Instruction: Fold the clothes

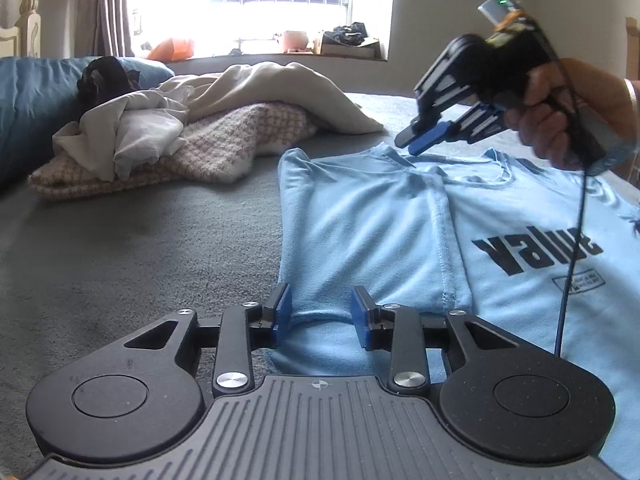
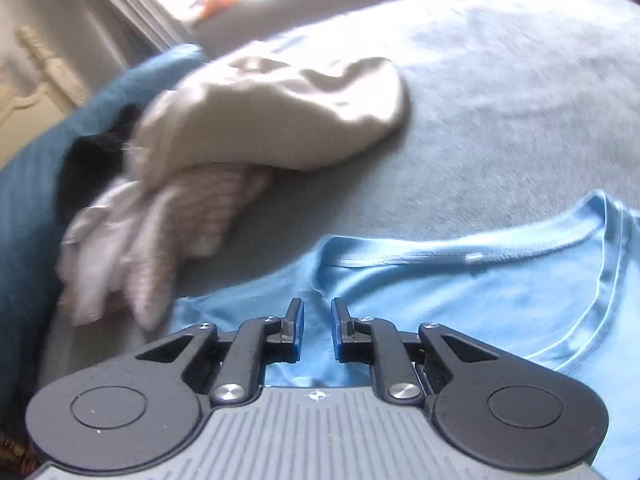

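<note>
I'm mid-fold on the light blue T-shirt point(image 1: 400, 232), spread on the bed from centre toward three o'clock, one side turned in. My left gripper point(image 1: 322, 316) stands spread around its hem; my right gripper point(image 2: 317, 330), slightly parted and empty, hovers by the collar point(image 2: 540, 248). Next I judge the other side needs pinching.

Home bedroom: blanketed bed point(image 1: 120, 248), carved headboard point(image 1: 28, 20), curtained window point(image 1: 260, 4), laundry heap point(image 1: 192, 132).

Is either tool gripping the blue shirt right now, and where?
No. Left tool stands open around the light blue T-shirt's folded edge; right tool is open above the collar area.
</note>
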`<state>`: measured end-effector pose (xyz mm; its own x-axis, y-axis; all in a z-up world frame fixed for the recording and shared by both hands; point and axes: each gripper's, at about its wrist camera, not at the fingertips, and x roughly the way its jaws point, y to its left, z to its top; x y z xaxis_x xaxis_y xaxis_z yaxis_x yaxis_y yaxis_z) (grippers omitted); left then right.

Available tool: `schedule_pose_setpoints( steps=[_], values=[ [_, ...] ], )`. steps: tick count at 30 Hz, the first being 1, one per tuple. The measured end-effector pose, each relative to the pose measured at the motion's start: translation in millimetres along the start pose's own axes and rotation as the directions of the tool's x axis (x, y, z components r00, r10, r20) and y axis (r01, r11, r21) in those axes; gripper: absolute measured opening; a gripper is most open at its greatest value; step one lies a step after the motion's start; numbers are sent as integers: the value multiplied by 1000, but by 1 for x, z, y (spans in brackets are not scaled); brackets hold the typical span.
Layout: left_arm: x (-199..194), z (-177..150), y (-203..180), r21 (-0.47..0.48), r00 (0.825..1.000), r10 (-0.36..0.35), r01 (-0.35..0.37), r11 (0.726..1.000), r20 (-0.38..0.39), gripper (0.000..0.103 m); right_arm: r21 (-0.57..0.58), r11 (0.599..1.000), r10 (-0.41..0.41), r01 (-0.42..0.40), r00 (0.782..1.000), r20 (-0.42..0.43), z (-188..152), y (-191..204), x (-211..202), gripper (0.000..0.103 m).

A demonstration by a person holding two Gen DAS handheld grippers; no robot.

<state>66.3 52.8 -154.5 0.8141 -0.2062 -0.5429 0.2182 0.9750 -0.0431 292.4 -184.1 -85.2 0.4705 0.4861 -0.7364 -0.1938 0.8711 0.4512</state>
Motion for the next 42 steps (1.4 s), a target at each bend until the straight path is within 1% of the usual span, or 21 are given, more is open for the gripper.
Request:
schedule_pose_setpoints(
  steps=[1, 2, 3, 4, 5, 7, 9, 10, 12, 14, 15, 17, 20, 22, 25, 28, 31, 35, 38, 40, 42],
  values=[
    [-1, 1, 2, -8, 1000, 6, -6, 1000, -2, 42, -24, 999, 37, -38, 999, -32, -2, 4, -3, 17],
    [-1, 1, 3, -13, 1000, 9, -9, 1000, -5, 42, -28, 996, 81, -83, 994, -79, -9, 7, -5, 18],
    [-2, 1, 5, -19, 1000, 12, -12, 1000, -7, 42, -24, 991, 126, -130, 984, -129, -17, 9, -7, 19],
    [-2, 1, 7, -25, 1000, 16, -16, 1000, -10, 42, -18, 984, 170, -176, 969, -178, -24, 12, -8, 22],
    [-3, 1, 8, -31, 1000, 19, -19, 999, -13, 42, -8, 985, 169, -174, 964, -205, -32, 9, -7, 22],
    [-4, 1, 12, -40, 999, 29, -29, 999, -18, 42, 12, 990, 142, -143, 959, -247, -47, 2, -3, 22],
    [-8, 2, 18, -65, 999, 49, -50, 997, -22, 42, 114, 987, 132, -112, 974, -185, -53, -16, -9, 20],
    [-11, 3, 24, -90, 998, 63, -65, 994, -23, 42, 171, 980, 124, -100, 983, -138, -53, -23, -17, 22],
    [-18, 6, 37, -152, 996, 83, -86, 985, -27, 42, 204, 975, 99, -86, 994, -53, -53, -28, -38, 22],
    [-26, 7, 49, -198, 994, 102, -106, 974, -33, 42, 223, 969, 113, -109, 994, -6, -53, -30, -58, 23],
    [-30, 8, 54, -219, 994, 106, -111, 969, -35, 42, 241, 962, 133, -132, 991, 11, -54, -31, -67, 23],
    [-39, 8, 63, -260, 995, 89, -97, 961, -44, 42, 274, 944, 180, -184, 983, 41, -56, -33, -84, 23],
    [-50, 4, 66, -304, 997, 25, -45, 952, -68, 42, 320, 910, 252, -262, 965, 71, -64, -37, -111, 23],
    [-58, 2, 59, -302, 996, -22, -5, 953, -84, 42, 352, 884, 296, -307, 951, 85, -70, -38, -119, 23],
    [-67, -3, 47, -295, 990, -79, 42, 955, -115, 42, 387, 843, 358, -373, 927, 114, -91, -41, -142, 23],
    [-77, -9, 39, -314, 977, -129, 70, 947, -172, 42, 416, 795, 417, -441, 896, 151, -118, -46, -162, 23],
    [-86, -21, 37, -354, 952, -183, 88, 931, -246, 42, 453, 741, 454, -495, 867, 204, -148, -56, -175, 23],
    [-96, -40, 33, -389, 918, -224, 86, 917, -327, 41, 532, 665, 466, -524, 848, 253, -185, -74, -177, 23],
    [-107, -53, 32, -429, 904, -247, 80, 900, -349, 36, 583, 608, 463, -538, 838, 290, -201, -85, -175, 23],
    [-113, -60, 36, -474, 888, -274, 74, 877, -369, 29, 587, 596, 461, -548, 832, 308, -206, -88, -177, 23],
    [-120, -67, 42, -516, 871, -300, 64, 854, -388, 27, 579, 591, 466, -562, 824, 324, -207, -88, -180, 23]
  ],
)
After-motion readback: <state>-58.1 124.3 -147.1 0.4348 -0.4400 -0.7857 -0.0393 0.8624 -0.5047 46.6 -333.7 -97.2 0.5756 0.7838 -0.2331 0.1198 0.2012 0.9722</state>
